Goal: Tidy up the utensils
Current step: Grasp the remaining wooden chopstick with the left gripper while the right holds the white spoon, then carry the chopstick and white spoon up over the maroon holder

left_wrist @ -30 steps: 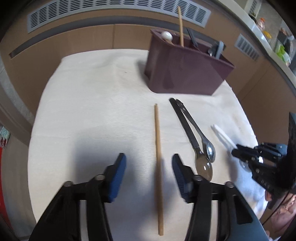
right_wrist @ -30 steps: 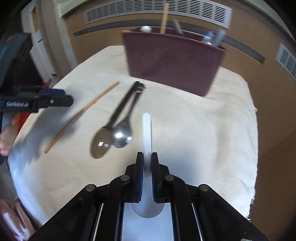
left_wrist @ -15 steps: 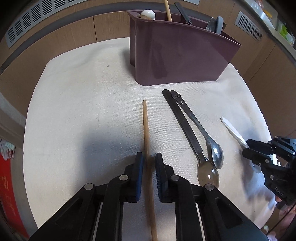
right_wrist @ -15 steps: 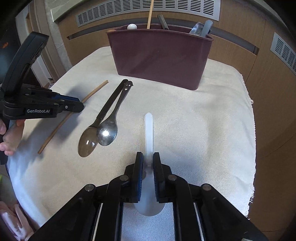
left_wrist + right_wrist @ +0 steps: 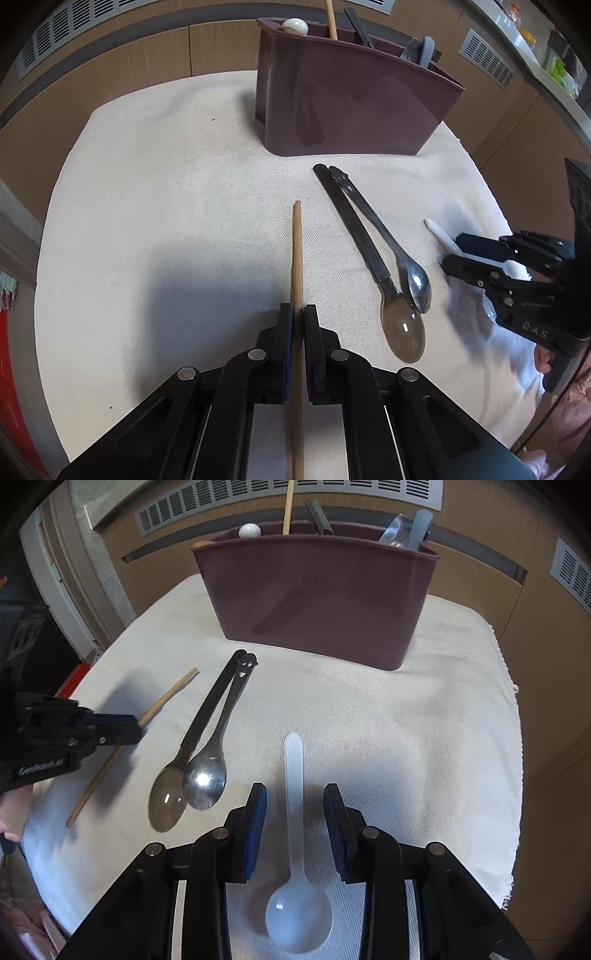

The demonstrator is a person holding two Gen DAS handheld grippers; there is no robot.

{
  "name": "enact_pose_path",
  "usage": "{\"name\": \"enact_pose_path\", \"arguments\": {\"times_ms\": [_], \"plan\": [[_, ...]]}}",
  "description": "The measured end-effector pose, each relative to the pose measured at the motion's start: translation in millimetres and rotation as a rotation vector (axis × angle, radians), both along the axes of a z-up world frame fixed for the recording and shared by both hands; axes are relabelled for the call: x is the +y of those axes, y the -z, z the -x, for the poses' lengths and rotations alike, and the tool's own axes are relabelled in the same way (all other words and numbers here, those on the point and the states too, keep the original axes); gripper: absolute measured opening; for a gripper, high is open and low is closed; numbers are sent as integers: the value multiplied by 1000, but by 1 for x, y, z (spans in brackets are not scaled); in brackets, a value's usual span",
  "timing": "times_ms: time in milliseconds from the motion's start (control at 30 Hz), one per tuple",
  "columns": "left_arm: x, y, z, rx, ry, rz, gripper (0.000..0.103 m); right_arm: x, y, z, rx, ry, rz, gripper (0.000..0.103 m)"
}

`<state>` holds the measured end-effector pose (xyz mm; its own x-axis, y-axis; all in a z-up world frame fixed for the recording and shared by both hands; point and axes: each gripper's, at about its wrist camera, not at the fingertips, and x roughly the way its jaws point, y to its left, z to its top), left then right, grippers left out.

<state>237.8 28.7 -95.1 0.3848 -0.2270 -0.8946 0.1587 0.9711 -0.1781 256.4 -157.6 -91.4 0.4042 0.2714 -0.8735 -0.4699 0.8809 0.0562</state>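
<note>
Left jaws clamping chopstick (image 5: 297, 258); right agape

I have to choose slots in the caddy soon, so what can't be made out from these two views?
- Caddy interior and dividers: hidden by its front wall in both views.
- Tools already standing in it: only the tops show.
- Chopstick near end: cut off at the left wrist view's bottom edge.
- White spoon: in the left wrist view, mostly hidden behind the right gripper.

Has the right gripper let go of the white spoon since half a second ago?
Yes. The right gripper was shut on the white spoon; its jaws now stand open either side, the spoon lying on the cloth.
</note>
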Motion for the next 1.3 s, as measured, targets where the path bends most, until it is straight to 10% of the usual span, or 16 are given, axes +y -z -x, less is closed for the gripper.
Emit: {"name": "enact_pose_path", "arguments": {"times_ms": [267,567,1000,1300], "plan": [[0,0,-13,52,28,23,7,10,0,1,-16,-30,66,9],[-5,-7,-7,-17,9,22,6,0,-3,3,-17,3,8,9],[-8,-152,45,-513,-82,185,6,-23,-107,41,-293,42,-200,9],[-18,-284,29,-900,-26,195,6,-24,-242,33,-695,63,-277,9]]}}
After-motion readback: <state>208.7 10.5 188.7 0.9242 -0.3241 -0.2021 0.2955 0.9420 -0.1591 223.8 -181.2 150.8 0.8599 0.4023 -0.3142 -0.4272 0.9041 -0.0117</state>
